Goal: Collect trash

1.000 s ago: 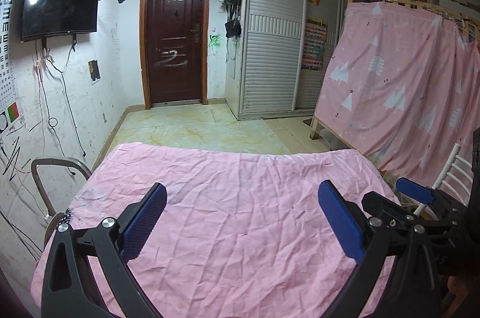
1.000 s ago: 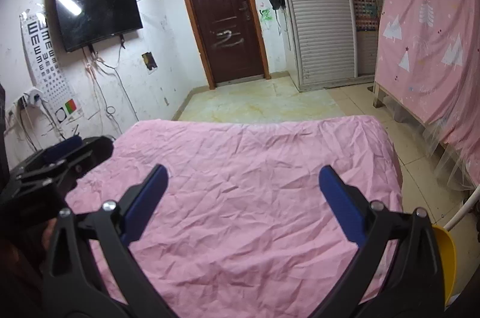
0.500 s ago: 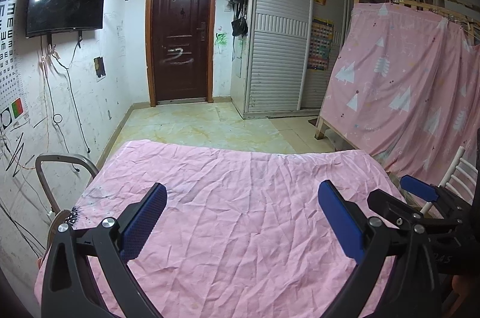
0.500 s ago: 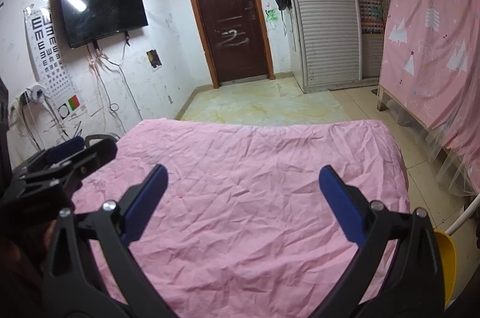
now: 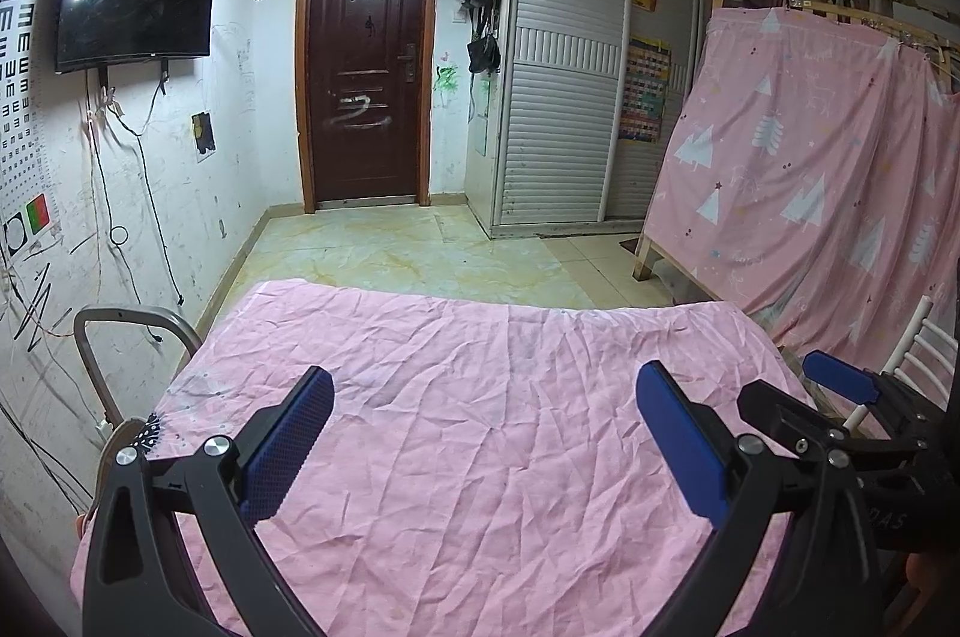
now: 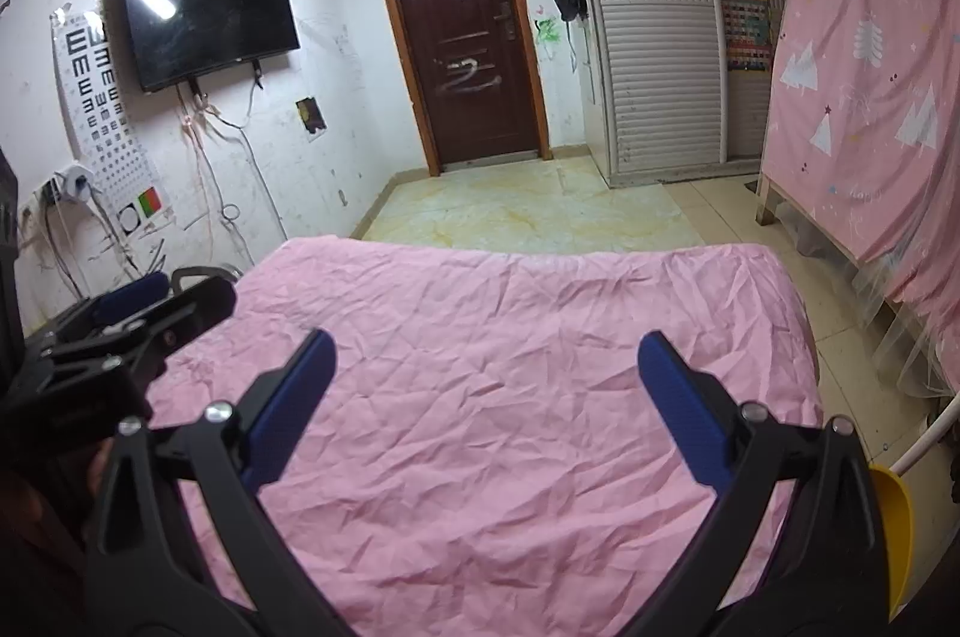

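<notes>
A wrinkled pink cloth (image 5: pixel 480 433) covers the table (image 6: pixel 480 385) in front of me, and I see no trash on it in either view. My left gripper (image 5: pixel 486 433) hovers over the near part of the cloth, open, its blue pads wide apart with nothing between them. My right gripper (image 6: pixel 480 397) is likewise open and empty above the cloth. At the right edge of the left wrist view the right gripper (image 5: pixel 840 397) shows beside the table. The left gripper (image 6: pixel 138 313) appears at the left edge of the right wrist view.
A metal chair frame (image 5: pixel 120 337) stands at the table's left corner by the wall with cables. A pink curtain (image 5: pixel 810 193) hangs over a wooden frame on the right. A yellow scoop-shaped thing (image 6: pixel 894 529) sits at the table's right side. Tiled floor (image 5: pixel 408 259) leads to a brown door (image 5: pixel 366 78).
Both views have tilted up and shifted slightly, so more of the floor and walls shows. Both grippers stay open and empty.
</notes>
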{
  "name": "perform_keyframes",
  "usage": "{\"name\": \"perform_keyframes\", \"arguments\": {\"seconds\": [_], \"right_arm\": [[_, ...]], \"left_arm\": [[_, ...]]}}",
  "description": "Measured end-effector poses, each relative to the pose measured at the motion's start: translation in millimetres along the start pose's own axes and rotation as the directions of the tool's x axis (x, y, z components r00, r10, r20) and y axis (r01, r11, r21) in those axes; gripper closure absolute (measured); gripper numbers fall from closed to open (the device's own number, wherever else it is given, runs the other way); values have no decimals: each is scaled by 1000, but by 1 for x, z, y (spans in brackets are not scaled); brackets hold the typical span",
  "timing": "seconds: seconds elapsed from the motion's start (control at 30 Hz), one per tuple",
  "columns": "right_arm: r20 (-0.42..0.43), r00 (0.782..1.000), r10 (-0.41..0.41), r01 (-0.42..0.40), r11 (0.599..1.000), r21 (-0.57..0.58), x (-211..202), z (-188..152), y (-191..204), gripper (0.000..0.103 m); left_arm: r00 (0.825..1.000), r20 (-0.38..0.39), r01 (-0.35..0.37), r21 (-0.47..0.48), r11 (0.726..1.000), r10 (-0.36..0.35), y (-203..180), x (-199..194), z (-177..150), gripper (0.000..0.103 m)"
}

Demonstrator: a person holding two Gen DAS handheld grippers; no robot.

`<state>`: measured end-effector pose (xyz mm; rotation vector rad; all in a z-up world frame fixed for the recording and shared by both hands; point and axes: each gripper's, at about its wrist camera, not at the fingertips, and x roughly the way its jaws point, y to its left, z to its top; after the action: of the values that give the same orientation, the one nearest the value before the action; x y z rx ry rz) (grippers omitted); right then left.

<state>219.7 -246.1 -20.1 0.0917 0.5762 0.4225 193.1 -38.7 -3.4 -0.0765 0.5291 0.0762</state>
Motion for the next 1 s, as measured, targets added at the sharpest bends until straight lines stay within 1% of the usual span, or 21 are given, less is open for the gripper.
{"name": "perform_keyframes", "arguments": {"seconds": [1.0], "right_arm": [[-1, 1000, 0, 0, 1000, 1, 2, -1, 2, 6]], "left_arm": [[1000, -10, -5, -10, 1000, 5, 4, 1, -1, 11]]}}
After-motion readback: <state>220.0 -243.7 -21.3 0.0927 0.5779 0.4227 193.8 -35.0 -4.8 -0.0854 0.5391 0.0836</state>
